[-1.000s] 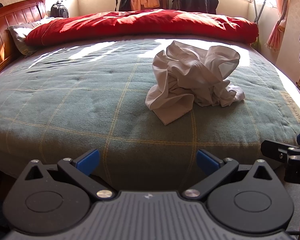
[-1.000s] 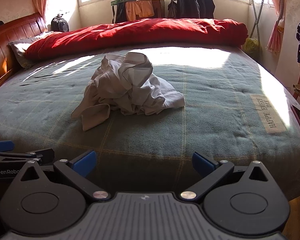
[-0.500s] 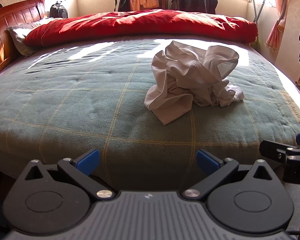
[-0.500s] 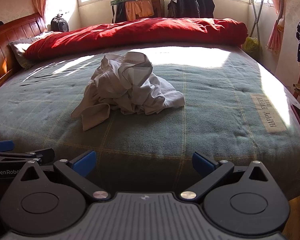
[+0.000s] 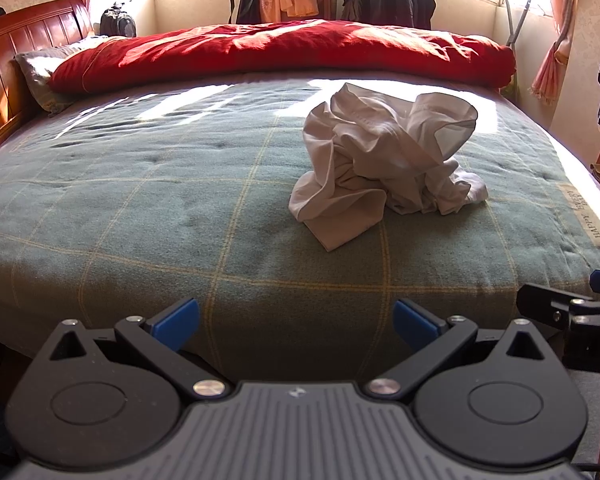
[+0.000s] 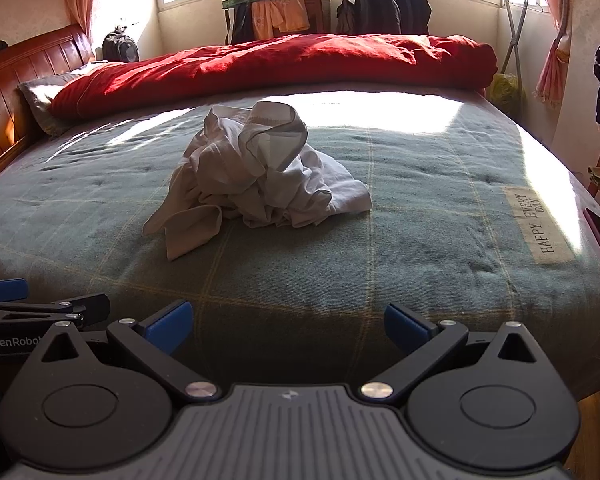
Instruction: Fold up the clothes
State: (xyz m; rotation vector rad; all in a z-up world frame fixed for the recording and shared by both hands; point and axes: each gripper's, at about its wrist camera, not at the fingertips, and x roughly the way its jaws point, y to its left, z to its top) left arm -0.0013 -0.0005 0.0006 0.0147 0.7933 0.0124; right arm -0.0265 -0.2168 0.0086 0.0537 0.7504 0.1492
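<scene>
Lying crumpled right of centre in the left view, the shirt (image 5: 384, 168) sits on the blanket (image 5: 160, 200), unfolded. Folding seems unstarted: the left gripper (image 5: 296, 316) and right gripper (image 6: 288, 318) hang spread and empty below, needing to reach an edge. Collar and sleeves are buried.

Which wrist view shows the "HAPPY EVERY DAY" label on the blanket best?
The right wrist view: the label sits large and every word reads clearly. In the left wrist view the label is squeezed against the right edge, distorted and only partly legible.
</scene>
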